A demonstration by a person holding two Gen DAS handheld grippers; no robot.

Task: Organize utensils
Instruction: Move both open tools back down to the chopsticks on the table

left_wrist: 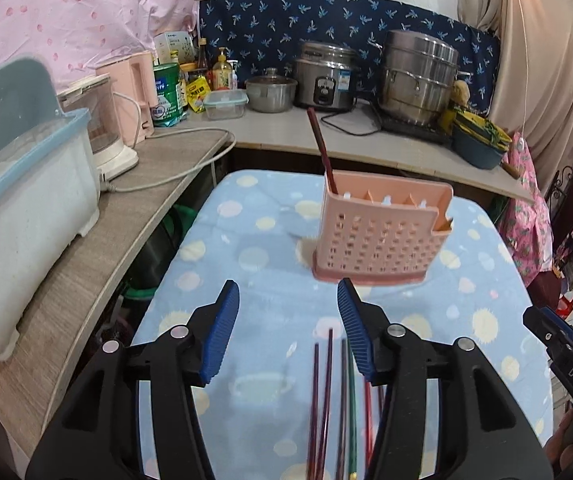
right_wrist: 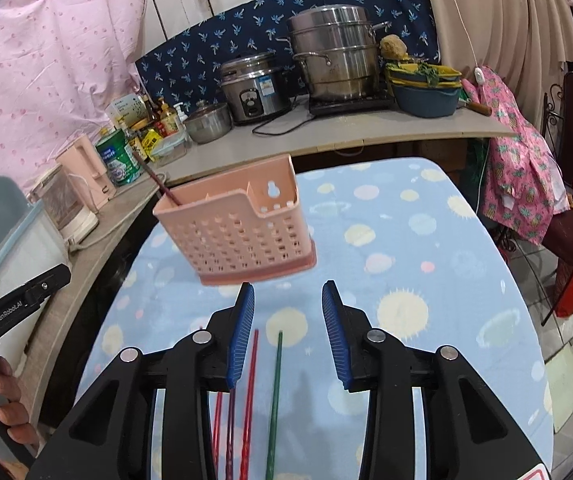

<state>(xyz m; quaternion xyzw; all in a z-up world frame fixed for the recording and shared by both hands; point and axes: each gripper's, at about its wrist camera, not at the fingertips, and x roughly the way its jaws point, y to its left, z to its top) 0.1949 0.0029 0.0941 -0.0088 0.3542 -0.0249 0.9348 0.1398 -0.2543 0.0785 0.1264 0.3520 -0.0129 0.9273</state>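
Chopsticks: a loose bundle of thin lacquered sticks, dark maroon [left_wrist: 328, 392], red [right_wrist: 251, 392] and green [right_wrist: 276, 396], lies flat on the worktop on the near side of the holder, tips pointing toward it.
Holder: a pink perforated plastic utensil caddy [left_wrist: 382, 236] with inner dividers stands upright on the blue dotted cloth of the worktop [left_wrist: 246, 264].
Already sorted: one dark maroon chopstick [left_wrist: 320, 148] leans in the holder's far-left compartment.
Left gripper [left_wrist: 288, 300]: jaws spread, nothing between the blue pads; it hangs on the near side of the holder, above the maroon sticks.
Right gripper [right_wrist: 288, 300]: jaws spread and empty, just short of the holder's base; the red and green sticks lie under its left pad.
Step in hand: judged, both tools are coming down for another pick from the bundle.
Risk, double pick: the sticks lie touching and parallel, so closing jaws could catch two or roll one aside.
Risk, collision: both grippers work the same small bundle beside the holder and could knock each other.
Risk, tipping: the holder looks light and its leaning stick loads one end; a nudge could topple it.
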